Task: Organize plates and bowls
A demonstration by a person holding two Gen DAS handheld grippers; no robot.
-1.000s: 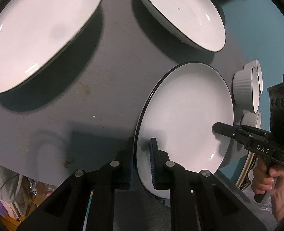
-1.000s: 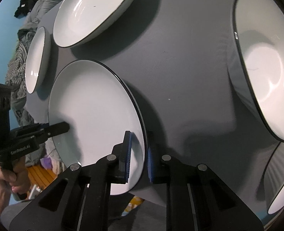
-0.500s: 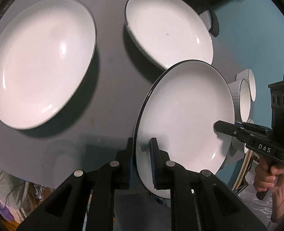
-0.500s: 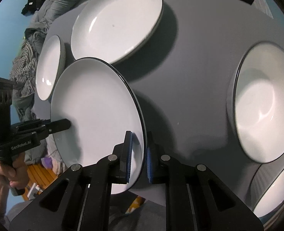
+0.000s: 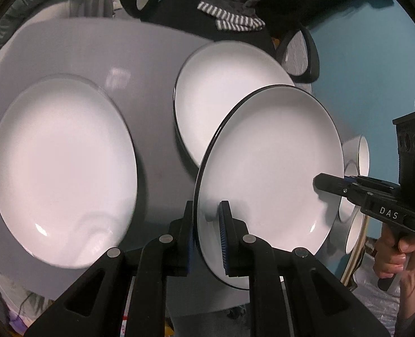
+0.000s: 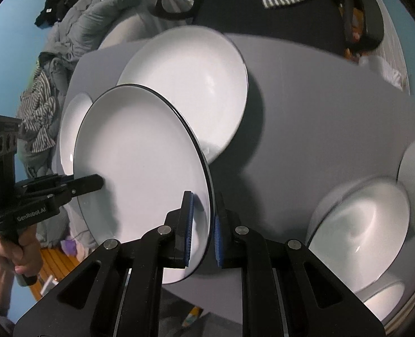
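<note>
Left wrist view: left gripper (image 5: 206, 234) and right gripper (image 5: 320, 183) clamp opposite rims of the plate (image 5: 272, 168).

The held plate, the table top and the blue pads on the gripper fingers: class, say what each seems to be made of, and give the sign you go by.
Held plate: probably glazed ceramic; glossy white face with small highlights and a thin dark rim.
Table top: matt grey and smooth; the material itself is unclear.
Blue pads: likely rubber or soft plastic; dull and finely ribbed.
</note>
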